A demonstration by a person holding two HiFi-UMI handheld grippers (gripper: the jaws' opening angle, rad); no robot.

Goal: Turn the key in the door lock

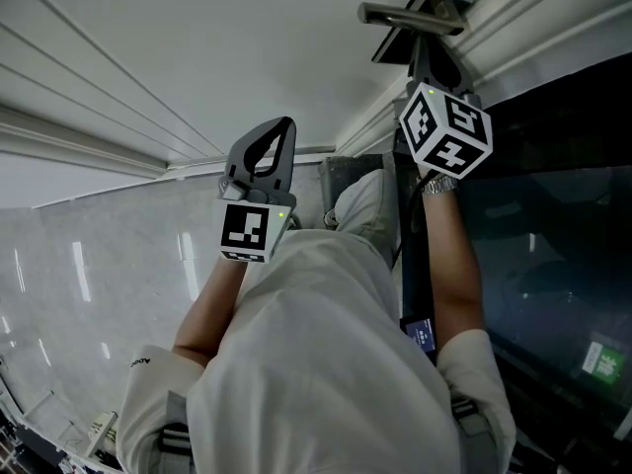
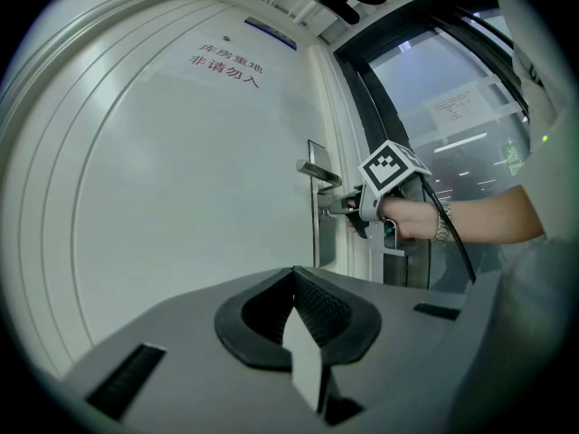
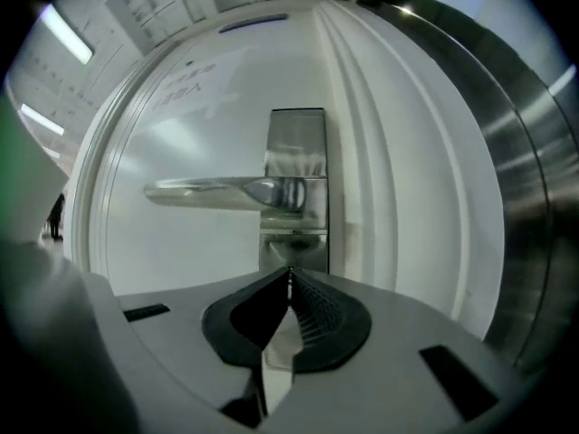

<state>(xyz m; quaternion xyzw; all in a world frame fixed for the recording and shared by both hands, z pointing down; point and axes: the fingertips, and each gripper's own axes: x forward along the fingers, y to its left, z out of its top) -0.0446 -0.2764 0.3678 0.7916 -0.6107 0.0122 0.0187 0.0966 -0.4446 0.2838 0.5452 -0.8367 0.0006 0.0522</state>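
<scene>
Currently right claw [image 3: 289,273] clenched, tips just at lock cylinder [image 3: 294,240] on lock plate [image 3: 297,143], below lever handle [image 3: 217,191], beside door [image 2: 181,206] edge. No key distinguishable, so grip on it unconfirmed.

Judgement: claw at lock, turn step in hand; completion of turn cannot be told.

Presumed key axis: level, out of door toward claw. Plate long axis vertical; handle horizontal.

Left claw [image 2: 294,283] clenched, empty, well clear of door.

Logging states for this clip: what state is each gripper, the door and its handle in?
Door: appears closed.
Door handle: level, not pressed.
Left gripper: shut, empty, away from the door.
Right gripper: shut, tips at the lock below the door handle; no key visible.
</scene>
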